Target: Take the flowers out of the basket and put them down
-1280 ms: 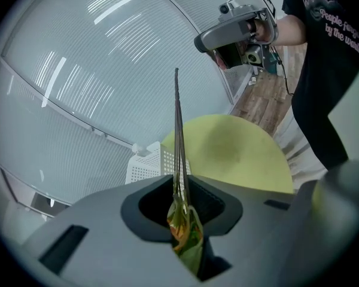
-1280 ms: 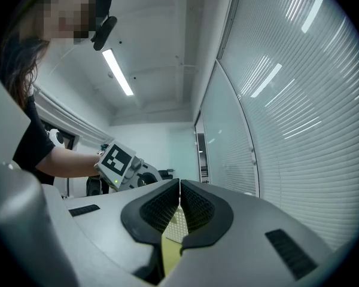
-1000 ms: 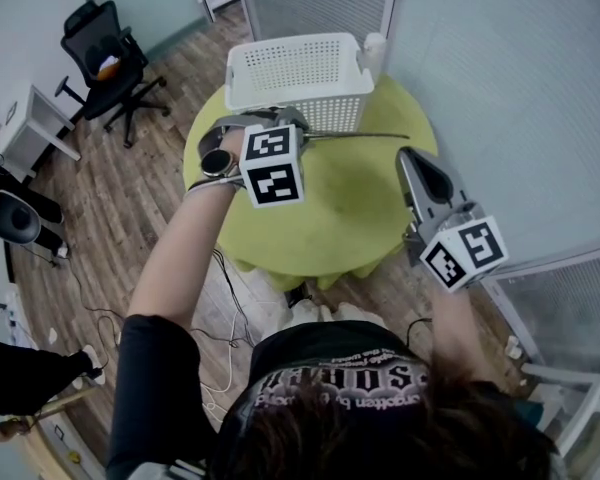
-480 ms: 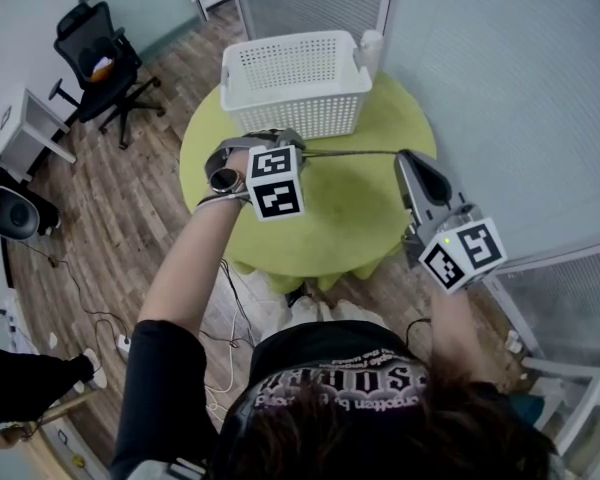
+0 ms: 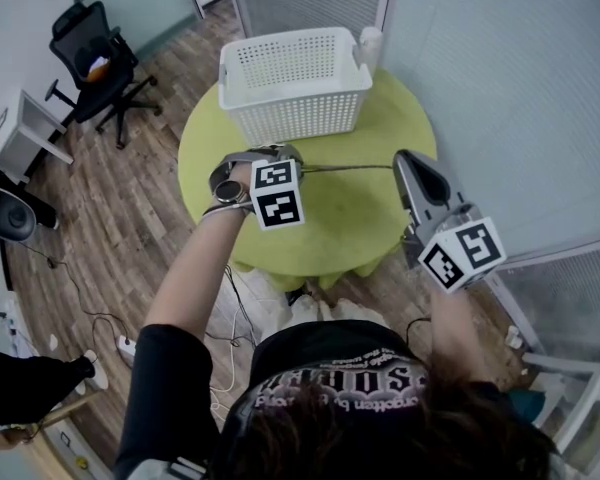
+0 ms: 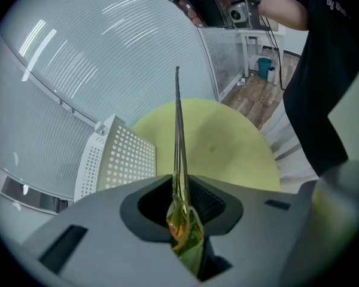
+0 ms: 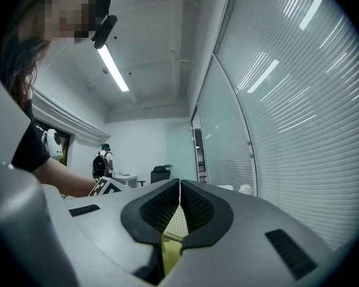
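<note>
Left gripper is clamped on the thin dark-stemmed flowers with green and orange foliage. In the left gripper view the jaws pinch the leafy end and the bare stems run straight out past them. In the head view the stems stretch rightward from the left gripper, over the round yellow-green table, and end close to the tip of the right gripper. The flowers are outside the white perforated plastic basket, just on its near side; cannot tell whether the stems touch the tabletop. The basket sits at the table's far edge, with a small white bottle at its far right corner. The right gripper is held at the table's right edge. Its jaws are closed tip to tip with nothing between them, and they point level into the room toward a glass partition. A black office chair stands on the wood floor far left. The left gripper view also catches the basket left of the stems and the table beyond.
</note>
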### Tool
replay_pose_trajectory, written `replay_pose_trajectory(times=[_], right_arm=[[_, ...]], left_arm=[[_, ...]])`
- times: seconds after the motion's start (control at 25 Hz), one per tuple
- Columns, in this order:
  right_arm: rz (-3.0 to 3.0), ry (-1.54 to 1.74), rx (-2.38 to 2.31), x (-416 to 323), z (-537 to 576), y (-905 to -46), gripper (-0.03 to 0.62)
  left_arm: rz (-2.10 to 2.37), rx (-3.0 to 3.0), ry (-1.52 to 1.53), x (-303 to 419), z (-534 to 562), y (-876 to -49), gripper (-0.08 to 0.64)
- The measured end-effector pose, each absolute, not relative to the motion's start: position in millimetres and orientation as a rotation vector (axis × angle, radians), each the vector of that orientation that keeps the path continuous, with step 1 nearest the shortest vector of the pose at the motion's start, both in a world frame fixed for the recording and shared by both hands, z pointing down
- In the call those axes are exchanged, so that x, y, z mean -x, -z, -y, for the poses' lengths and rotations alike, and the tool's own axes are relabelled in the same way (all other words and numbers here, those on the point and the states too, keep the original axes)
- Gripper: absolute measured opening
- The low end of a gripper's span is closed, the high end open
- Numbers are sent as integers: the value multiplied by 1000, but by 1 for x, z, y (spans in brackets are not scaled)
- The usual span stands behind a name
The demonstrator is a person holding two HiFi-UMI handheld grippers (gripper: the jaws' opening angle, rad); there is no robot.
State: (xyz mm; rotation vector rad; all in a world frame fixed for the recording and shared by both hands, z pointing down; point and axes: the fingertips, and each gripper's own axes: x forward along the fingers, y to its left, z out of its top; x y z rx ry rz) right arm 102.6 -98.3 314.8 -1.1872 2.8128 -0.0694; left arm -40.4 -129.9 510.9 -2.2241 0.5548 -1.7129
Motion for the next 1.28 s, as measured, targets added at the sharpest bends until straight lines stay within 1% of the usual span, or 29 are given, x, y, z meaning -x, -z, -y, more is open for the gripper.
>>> replay_pose_trajectory(times=[0.48,1.16,1.28], right_arm=[[-2824,76,1223,-101,98,-320,29],[-2863,103,1247,-92,105,-330,29],[-2860,105,1260,-93,108,-331,29]], left_arm=[[-504,2267,1816,54,115,-566,94],[-402,2321,1872,56,111,-607,112],[-384,2333,1861,51,113,-610,127]])
